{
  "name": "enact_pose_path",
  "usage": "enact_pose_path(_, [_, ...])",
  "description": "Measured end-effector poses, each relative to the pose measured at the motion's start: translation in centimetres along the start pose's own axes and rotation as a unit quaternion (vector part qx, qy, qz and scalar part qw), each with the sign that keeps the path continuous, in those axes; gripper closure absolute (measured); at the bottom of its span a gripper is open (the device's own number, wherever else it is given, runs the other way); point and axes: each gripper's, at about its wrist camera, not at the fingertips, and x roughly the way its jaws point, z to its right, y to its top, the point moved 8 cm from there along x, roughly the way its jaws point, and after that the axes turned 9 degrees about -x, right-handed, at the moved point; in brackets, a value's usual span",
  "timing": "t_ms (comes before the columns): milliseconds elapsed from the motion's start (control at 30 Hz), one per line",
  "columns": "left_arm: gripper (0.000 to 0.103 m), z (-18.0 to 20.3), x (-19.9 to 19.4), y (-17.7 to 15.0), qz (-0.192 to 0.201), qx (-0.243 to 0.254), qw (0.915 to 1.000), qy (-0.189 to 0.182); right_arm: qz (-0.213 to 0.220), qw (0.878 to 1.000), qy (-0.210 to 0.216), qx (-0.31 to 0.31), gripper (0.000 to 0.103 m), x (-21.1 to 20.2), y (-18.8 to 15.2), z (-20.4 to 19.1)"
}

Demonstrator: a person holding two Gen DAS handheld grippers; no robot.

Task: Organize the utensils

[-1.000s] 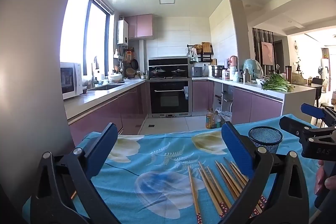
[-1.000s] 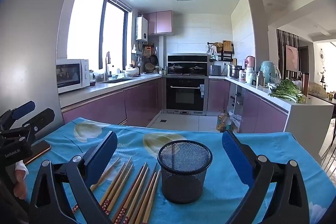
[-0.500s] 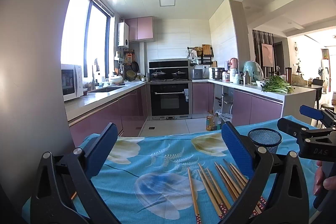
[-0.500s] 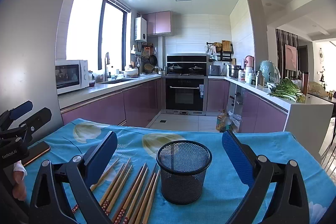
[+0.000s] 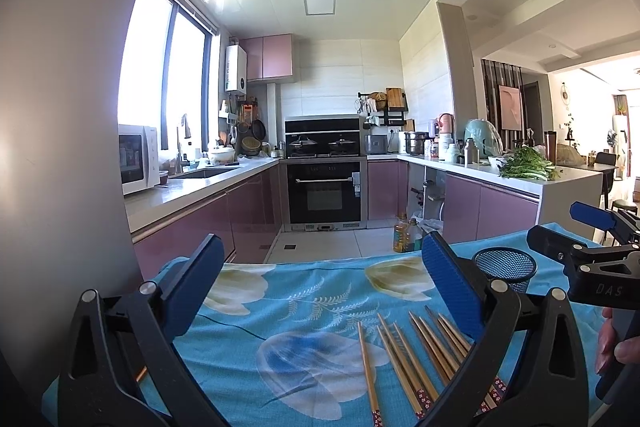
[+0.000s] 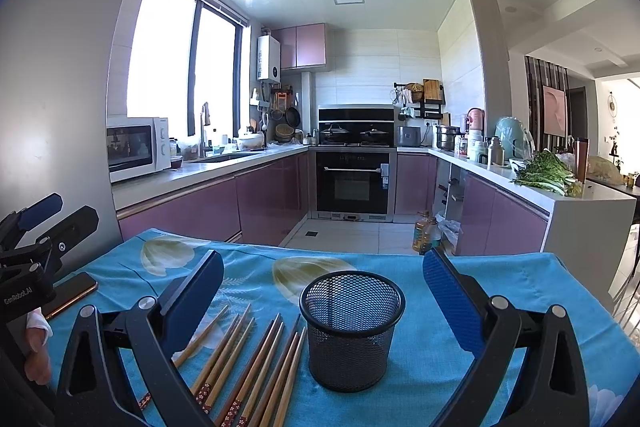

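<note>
A row of wooden chopsticks (image 6: pixel 256 363) lies flat on the bench (image 6: pixel 500 279), which is draped in a blue floral cloth; in the right wrist view they fan out at lower centre-left, patterned ends toward the camera, just beside an upright black mesh cup (image 6: pixel 352 327) at lower centre. That side-by-side layout looks deliberate: the open-topped cup is likely where the sticks go, standing near enough for short transfers. The cup appears empty, so sorting seems not yet begun. The left tongs (image 5: pixel 320 287) hover above the cloth at the bottom of their own view, spread wide and holding nothing. The right tongs (image 6: pixel 322 289) are likewise wide apart, framing the cup without touching it.
</note>
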Motion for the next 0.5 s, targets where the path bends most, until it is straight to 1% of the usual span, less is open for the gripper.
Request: enact_pose_path(500, [0.006, 0.06, -0.06, 0.37, 0.001, -0.002, 1.0, -0.001, 0.0, 1.0, 0.003, 0.004, 0.006, 0.12, -0.21, 0.33])
